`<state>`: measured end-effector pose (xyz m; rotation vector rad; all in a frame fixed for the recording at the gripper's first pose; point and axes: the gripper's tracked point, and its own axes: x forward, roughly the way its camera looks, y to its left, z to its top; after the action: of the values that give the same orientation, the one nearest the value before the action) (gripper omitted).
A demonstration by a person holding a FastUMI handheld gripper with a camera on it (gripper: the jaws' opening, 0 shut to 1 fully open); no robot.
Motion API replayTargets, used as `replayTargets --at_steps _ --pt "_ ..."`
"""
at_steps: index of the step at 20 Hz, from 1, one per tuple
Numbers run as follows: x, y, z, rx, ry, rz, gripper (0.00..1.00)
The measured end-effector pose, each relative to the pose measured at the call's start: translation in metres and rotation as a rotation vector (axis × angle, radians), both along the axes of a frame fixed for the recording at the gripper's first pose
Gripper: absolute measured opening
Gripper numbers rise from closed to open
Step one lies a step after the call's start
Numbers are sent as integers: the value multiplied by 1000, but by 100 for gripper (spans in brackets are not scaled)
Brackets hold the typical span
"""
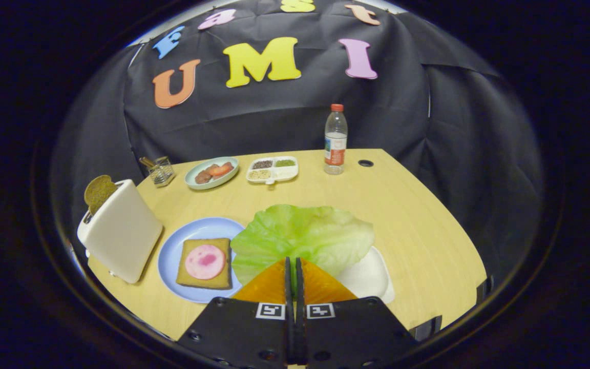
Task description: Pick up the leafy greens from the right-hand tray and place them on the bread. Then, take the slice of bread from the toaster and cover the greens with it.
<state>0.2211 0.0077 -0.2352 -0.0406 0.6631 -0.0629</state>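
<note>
Item: sandwich assembly, first stage under way. The gripper [293,269] had its two orange fingers [269,284] pressed nearly together on the near edge of the leafy greens [302,236], a thin strip of green showing between them, so the leaf appeared pinched and held. The leaf spread wide just ahead of the fingers; it seemed lifted off the white tray [369,277], which lay beneath and to the right of it, though how far it was raised could not be told. Its left edge reached over the rim of the blue plate [169,256]. On that plate sat the bread [204,263], topped by a round pink slice of meat [205,261] and not yet covered by any greens. Left of the plate stood the white toaster [121,236], with the second slice of bread [99,192] standing up out of its slot, untouched. Further back on the wooden table [428,241]: a small glass holder [161,170], a pale green plate of food [212,172], a divided white dish of seasonings [272,169] and a plastic bottle [335,139]. Status, by judgement: pick-up of the greens done or nearly so; carrying them left onto the bread, releasing, fetching the toaster slice and capping the sandwich all remained.
</note>
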Motion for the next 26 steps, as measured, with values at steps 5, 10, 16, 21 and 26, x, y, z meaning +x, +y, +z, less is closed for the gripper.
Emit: replayTargets --at_steps 5,10,16,21,26 --pt "10 72 -16 -23 35 111 1" --pt "21 126 -51 -39 115 198 1" --pt "34 143 -83 -27 186 204 1" --pt "37 147 -78 -29 158 226 9" --pt "33 144 -73 -39 122 239 30"
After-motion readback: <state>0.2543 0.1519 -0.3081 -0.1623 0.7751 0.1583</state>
